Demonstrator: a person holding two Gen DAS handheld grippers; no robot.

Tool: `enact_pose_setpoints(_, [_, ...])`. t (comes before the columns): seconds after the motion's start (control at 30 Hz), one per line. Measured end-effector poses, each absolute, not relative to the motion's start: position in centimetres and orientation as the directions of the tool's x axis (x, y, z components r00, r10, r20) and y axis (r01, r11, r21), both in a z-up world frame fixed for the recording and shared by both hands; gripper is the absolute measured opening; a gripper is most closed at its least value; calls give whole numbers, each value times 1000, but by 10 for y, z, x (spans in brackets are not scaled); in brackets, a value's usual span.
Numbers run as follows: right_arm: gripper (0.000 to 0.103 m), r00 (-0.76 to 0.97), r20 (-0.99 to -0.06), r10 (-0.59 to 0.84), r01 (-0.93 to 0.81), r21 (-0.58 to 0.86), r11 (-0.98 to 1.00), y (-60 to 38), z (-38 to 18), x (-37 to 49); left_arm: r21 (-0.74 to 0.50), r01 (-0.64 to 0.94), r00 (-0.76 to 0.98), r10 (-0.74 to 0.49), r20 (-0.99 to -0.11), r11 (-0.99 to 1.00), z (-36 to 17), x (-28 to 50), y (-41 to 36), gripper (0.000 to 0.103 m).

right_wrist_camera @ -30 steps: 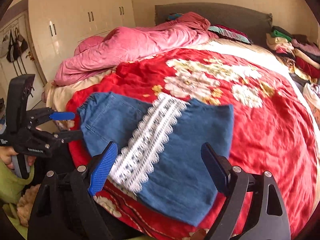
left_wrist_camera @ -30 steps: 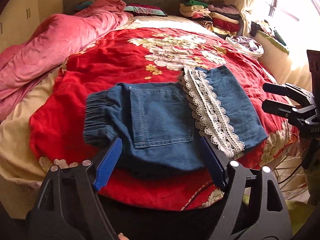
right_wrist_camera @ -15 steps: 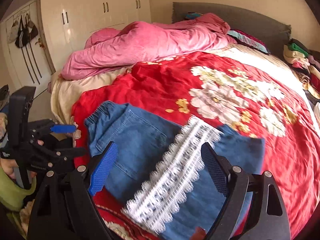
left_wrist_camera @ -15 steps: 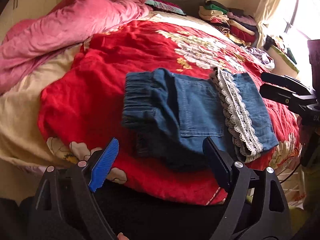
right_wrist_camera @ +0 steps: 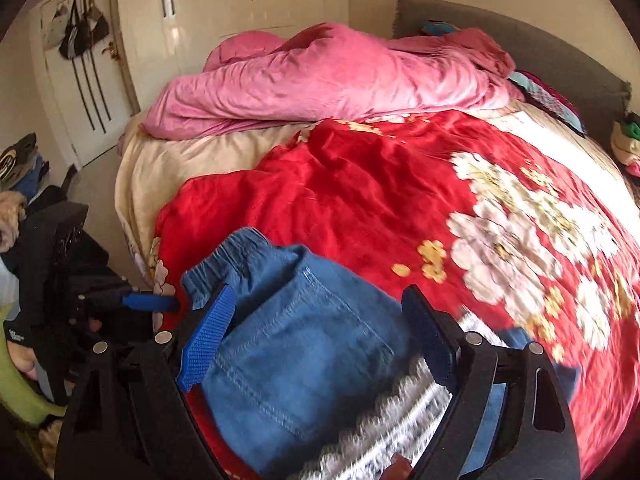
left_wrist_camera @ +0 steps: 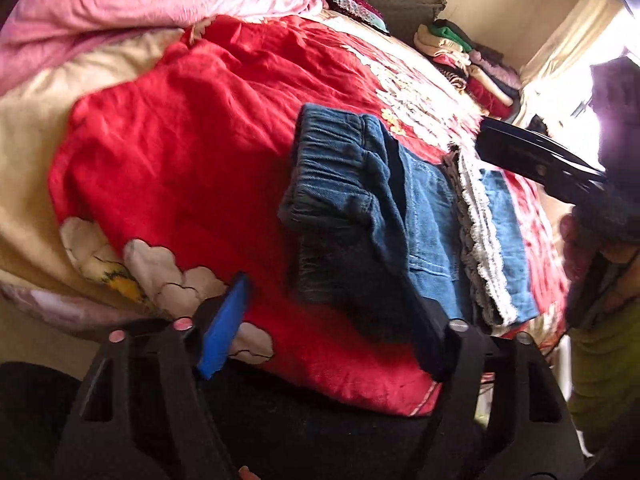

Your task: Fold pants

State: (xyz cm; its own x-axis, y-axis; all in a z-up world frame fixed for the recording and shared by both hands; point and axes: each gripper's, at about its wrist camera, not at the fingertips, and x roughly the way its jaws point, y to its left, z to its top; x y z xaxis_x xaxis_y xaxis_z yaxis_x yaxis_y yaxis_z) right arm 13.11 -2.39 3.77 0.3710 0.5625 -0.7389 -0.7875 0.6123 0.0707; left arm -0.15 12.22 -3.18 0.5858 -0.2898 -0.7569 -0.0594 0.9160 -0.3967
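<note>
Blue denim pants with a white lace band lie folded on the red floral blanket near the bed's front edge. My left gripper is open and empty, just in front of the elastic waistband. My right gripper is open and empty, hovering close over the back pocket; the lace band runs below it. The right gripper also shows at the right of the left wrist view. The left gripper shows at the left of the right wrist view.
A pink duvet is heaped at the head of the bed by the grey headboard. A pile of folded clothes lies at the far right corner. White wardrobes and a door stand beyond the bed.
Both grippers have swung left along the pants toward the waistband and come closer. Both stay open. The pants have not moved.
</note>
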Motion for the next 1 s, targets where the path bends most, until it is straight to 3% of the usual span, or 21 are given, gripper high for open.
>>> enact_pose_setpoints(0.2, [84,292,-782,550,-833,74,548,7,25,144,-482,-53,581,-365,-727,875,-40,5,120,45])
enact_pose_setpoints(0.5, [84,191,-828,527,-868,109,485,43,3,156,-473,-54,569,-362,-739,880,-50,8,118,44])
enact_pose_setpoints(0.77, [85,71,-833,548,-855,233,464,57,-23,171,-475,-49,569,-366,-736,879,-53,9,120,44])
enact_pose_setpoints(0.8, [79,60,-829,556,-858,242,454,57,-25,171,-475,-48,569,-366,-736,879,-53,9,120,44])
enact_pose_setpoints(0.83, [59,41,-824,566,-866,253,431,57,-26,170,-474,-49,570,-365,-736,879,-54,9,120,44])
enact_pose_setpoints(0.87, [48,16,-815,579,-876,268,402,56,-27,168,-473,-51,569,-364,-737,879,-54,9,120,44])
enact_pose_setpoints(1.0, [35,13,-781,624,-879,288,379,42,-16,162,-478,-57,569,-364,-737,877,-52,11,119,46])
